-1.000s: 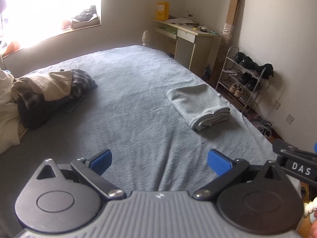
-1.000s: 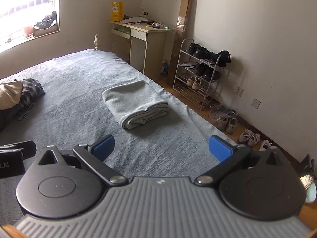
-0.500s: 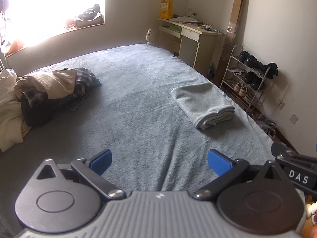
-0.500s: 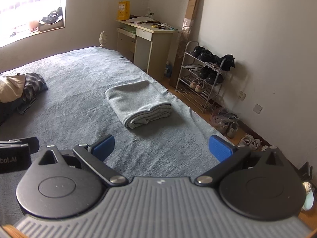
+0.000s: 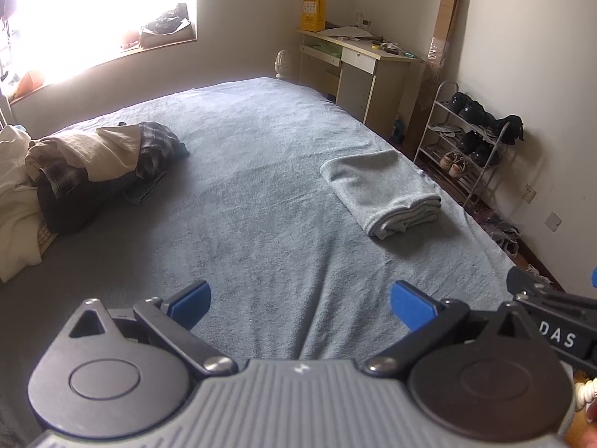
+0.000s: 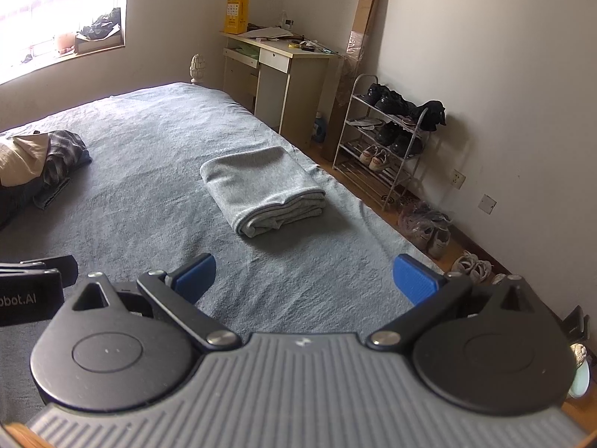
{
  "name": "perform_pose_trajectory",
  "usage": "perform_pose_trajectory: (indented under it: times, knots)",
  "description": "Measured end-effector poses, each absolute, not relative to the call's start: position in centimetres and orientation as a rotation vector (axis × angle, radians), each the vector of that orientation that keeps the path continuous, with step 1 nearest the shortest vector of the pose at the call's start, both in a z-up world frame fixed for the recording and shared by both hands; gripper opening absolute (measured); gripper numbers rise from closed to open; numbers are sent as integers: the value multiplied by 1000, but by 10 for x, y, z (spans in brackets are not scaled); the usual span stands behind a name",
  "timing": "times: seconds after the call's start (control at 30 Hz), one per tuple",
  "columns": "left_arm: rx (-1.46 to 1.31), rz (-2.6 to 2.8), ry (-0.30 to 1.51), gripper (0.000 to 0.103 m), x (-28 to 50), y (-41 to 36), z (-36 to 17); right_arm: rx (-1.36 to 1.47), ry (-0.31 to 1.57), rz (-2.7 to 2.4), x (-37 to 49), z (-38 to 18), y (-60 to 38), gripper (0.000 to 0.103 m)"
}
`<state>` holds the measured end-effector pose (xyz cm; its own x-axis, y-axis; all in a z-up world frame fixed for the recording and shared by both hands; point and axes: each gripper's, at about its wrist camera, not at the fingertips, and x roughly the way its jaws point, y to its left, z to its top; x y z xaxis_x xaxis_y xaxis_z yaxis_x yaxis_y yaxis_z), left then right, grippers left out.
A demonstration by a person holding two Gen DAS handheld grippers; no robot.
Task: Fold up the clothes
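Observation:
A folded grey garment [image 5: 384, 194] lies on the bed's right side; it also shows in the right wrist view [image 6: 263, 190]. A pile of unfolded clothes [image 5: 89, 164], beige, plaid and black, sits at the left of the bed, and its edge shows in the right wrist view [image 6: 41, 164]. My left gripper [image 5: 300, 304] is open and empty, held above the near part of the bed. My right gripper [image 6: 306, 276] is open and empty, held above the bed near its right edge, short of the folded garment.
The bed [image 5: 261, 171] has a blue-grey cover. A desk [image 6: 276, 74] stands at the far right corner, with a metal shoe rack [image 6: 384, 149] beside it along the wall. Shoes [image 6: 429, 224] lie on the floor by the bed's right edge. A window sill [image 5: 149, 37] holds clutter.
Both grippers have drawn back and up from the bed; the folded garment and the pile look slightly farther away. Both jaws stay open.

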<state>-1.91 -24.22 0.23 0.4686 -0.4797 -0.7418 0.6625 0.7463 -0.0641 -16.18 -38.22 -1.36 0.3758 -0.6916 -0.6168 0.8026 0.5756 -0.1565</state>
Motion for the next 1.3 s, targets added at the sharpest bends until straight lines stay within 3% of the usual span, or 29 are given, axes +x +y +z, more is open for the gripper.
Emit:
perform_pose_trajectory:
  times: [1.3]
  knots:
    - [236, -693, 825, 103, -22, -234, 2, 156, 698, -961, -160, -11, -372, 102]
